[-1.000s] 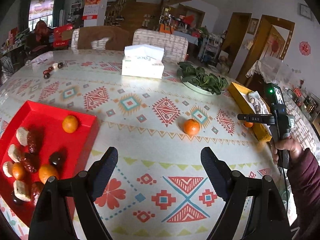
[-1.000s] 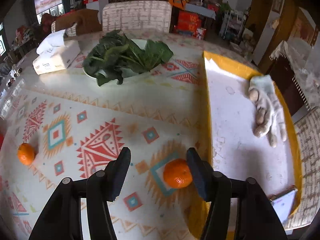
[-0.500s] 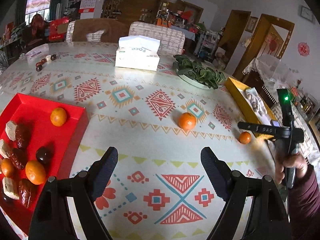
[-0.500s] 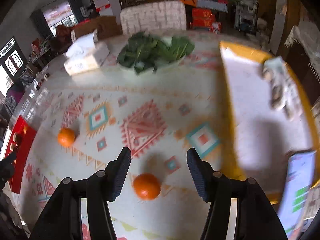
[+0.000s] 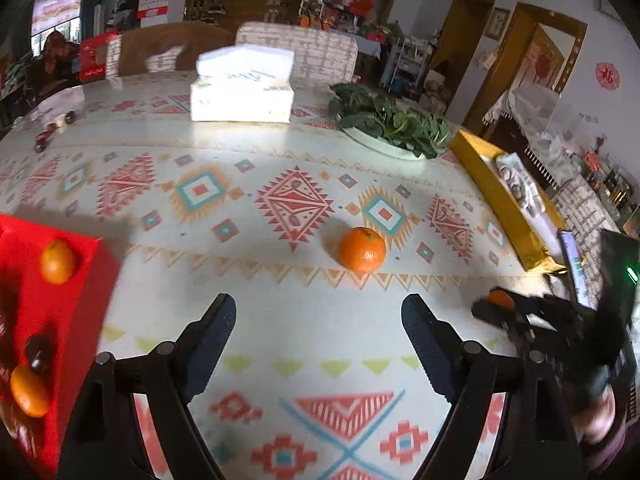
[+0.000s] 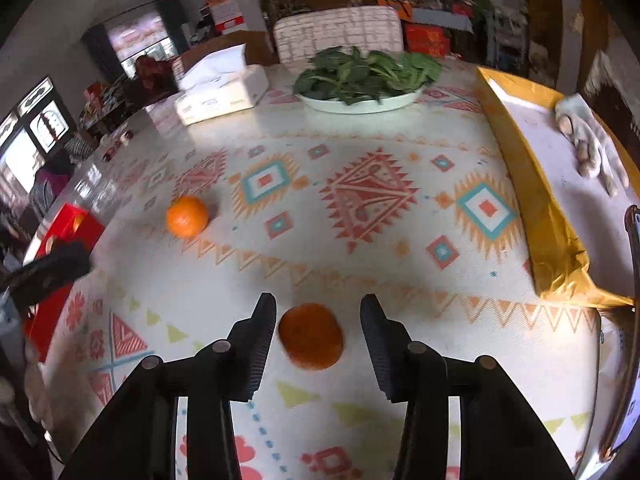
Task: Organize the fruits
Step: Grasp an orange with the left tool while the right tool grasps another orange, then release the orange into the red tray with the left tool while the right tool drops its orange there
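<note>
One orange (image 5: 362,249) lies on the patterned tablecloth ahead of my open, empty left gripper (image 5: 318,320); it also shows in the right wrist view (image 6: 187,216). A second orange (image 6: 311,336) sits between the fingers of my right gripper (image 6: 318,320), which is open around it, with gaps on both sides. In the left wrist view that orange (image 5: 498,300) shows at the right gripper's tip. The red tray (image 5: 82,276) at left holds oranges and dark fruits.
A tissue box (image 5: 242,90) and a plate of greens (image 5: 390,126) stand at the far side. A yellow tray (image 6: 544,216) with a glove (image 6: 588,144) lies at the right. A phone (image 5: 576,268) lies at the table's right edge.
The right gripper has moved in over the second orange, which now lies between its fingers. The left gripper has moved forward and right toward the first orange.
</note>
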The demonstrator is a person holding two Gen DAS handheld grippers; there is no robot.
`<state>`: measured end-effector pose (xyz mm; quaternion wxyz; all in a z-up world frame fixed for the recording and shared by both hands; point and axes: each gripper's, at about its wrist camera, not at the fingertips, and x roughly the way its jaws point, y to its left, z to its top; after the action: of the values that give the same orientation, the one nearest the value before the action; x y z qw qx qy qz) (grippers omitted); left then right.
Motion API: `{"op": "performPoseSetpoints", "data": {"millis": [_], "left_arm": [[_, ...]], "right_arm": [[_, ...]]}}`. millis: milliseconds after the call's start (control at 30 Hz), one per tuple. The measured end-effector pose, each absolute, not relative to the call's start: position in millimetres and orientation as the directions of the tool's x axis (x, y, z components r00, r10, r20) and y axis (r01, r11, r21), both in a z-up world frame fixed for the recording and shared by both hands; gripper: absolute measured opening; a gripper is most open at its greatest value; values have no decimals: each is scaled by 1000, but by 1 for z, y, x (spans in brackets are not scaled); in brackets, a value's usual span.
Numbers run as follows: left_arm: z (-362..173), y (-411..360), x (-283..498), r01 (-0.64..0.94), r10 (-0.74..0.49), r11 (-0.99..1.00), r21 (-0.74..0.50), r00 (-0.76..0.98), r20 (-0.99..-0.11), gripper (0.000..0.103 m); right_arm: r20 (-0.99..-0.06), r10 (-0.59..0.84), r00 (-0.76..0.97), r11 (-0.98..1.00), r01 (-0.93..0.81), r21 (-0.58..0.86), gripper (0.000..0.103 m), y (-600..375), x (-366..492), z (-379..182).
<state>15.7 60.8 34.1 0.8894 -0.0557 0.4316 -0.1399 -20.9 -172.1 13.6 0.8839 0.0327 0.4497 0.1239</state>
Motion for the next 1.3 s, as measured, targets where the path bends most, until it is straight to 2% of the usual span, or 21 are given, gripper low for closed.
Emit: {"op": "performPoseSetpoints", "data": {"millis": [67, 267, 300, 333, 400, 567, 733, 933, 1133, 1300], "left_arm": [[29, 51, 27, 203, -284, 958, -202, 582, -762, 84], [15, 16, 55, 276, -289, 949, -151, 571, -768, 82], [12, 9, 59, 292, -291, 946, -142, 564, -773, 72], [11, 4, 61, 302, -289, 944, -134, 558, -778, 55], [8, -5, 61, 298, -236, 952, -67, 576, -783, 35], [14, 11, 52, 263, -258, 957, -122, 581, -772, 36], [45, 69, 5, 174, -288, 957, -231, 652, -702, 36], [62, 168, -58, -12, -188, 957, -288, 730, -657, 36], [48, 246, -90, -195, -53, 940, -279, 725, -687, 36], [35, 262, -102, -202, -68, 933, -298, 713, -697, 36]], "right_arm": [[-783, 222, 581, 971, -202, 126, 33, -166, -26, 13], [-762, 247, 599, 965, -219, 141, 33, -167, -27, 14], [-757, 256, 602, 963, -222, 150, 33, -168, -28, 14], [-751, 263, 606, 962, -223, 157, 33, -169, -29, 15], [-743, 274, 611, 960, -225, 170, 33, -169, -29, 16], [-732, 284, 619, 958, -221, 184, 33, -171, -29, 17], [-714, 288, 639, 957, -225, 185, 33, -171, -31, 21], [-720, 283, 634, 954, -264, 142, 33, -143, -34, 24], [-705, 407, 581, 900, -386, 202, 33, -72, -41, 43], [-698, 537, 474, 812, -514, 275, 33, 14, -29, 61]]}}
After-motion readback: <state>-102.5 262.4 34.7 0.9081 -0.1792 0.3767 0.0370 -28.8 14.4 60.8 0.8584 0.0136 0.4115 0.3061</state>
